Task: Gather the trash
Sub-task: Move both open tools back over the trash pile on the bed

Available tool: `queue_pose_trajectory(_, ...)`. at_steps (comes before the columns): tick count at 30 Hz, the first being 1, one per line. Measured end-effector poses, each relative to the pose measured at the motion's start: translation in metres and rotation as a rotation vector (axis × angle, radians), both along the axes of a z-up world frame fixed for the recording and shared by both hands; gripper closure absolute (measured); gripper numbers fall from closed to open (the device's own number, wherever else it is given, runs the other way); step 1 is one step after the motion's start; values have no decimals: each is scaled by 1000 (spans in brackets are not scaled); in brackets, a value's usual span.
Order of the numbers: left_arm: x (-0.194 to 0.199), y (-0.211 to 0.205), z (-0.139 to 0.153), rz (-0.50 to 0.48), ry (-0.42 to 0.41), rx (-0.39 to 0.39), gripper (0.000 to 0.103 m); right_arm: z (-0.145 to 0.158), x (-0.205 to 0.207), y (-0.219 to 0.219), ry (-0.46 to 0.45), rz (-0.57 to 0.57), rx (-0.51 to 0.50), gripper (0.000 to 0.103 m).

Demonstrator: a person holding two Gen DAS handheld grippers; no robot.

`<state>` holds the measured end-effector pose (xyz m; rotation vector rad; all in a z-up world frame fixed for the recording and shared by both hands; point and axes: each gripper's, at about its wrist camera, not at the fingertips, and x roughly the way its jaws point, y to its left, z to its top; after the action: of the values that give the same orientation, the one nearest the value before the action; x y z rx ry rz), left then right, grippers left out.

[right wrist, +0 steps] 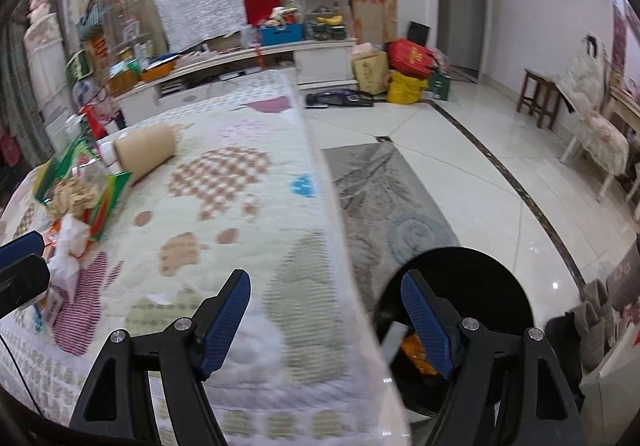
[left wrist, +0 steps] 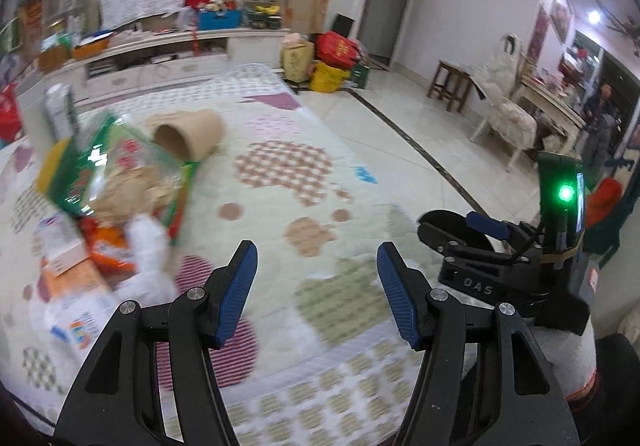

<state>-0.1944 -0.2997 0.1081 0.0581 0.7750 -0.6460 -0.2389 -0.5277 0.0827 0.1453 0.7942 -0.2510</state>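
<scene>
**Both tongs apart over the quilted surface, trash heaped to the left**

Far to the left of the left tongs (left wrist: 316,294) lies the trash pile (left wrist: 100,198): a green packet (left wrist: 116,162) with crumpled brown paper (left wrist: 132,190) on it, an orange wrapper (left wrist: 108,250), a wad of white tissue (left wrist: 148,242) and some flat printed boxes (left wrist: 68,286) nearest the camera. Much of the pile is blurred. Just behind it, ahead and left of the tongs, a brown paper cup (left wrist: 192,134) lies on its side with its mouth toward the pile. All of this rests on a patterned quilt (left wrist: 288,174) that covers the raised surface; what is under the quilt cannot be told.

The left tongs stand wide apart with nothing between the blue pads (left wrist: 236,290), above bare quilt and well apart from the pile. To their right, the right tongs (left wrist: 486,224) appear from the side, with a green light on the handle.

From the right wrist view, the right tongs (right wrist: 326,326) are also spread wide and hold nothing. Their left finger is over the quilt's edge (right wrist: 320,286); their right finger is in front of a round black bin (right wrist: 480,278) that stands on the floor just beside that edge. Inside the bin, orange packaging (right wrist: 416,358) shows. Ahead of the bin, a grey rug (right wrist: 380,198) lies on the white tiled floor (right wrist: 500,166).
</scene>
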Motion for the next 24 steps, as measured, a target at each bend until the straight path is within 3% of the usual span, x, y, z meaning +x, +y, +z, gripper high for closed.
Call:
queue_pose_trajectory(15, 26, 140, -18, 265, 63, -24, 42, 3, 43, 93, 8, 230, 30, 23)
queue_pose_trajectory(24, 32, 197, -27, 357, 89, -20, 42, -3, 65, 144, 37, 366, 93, 23)
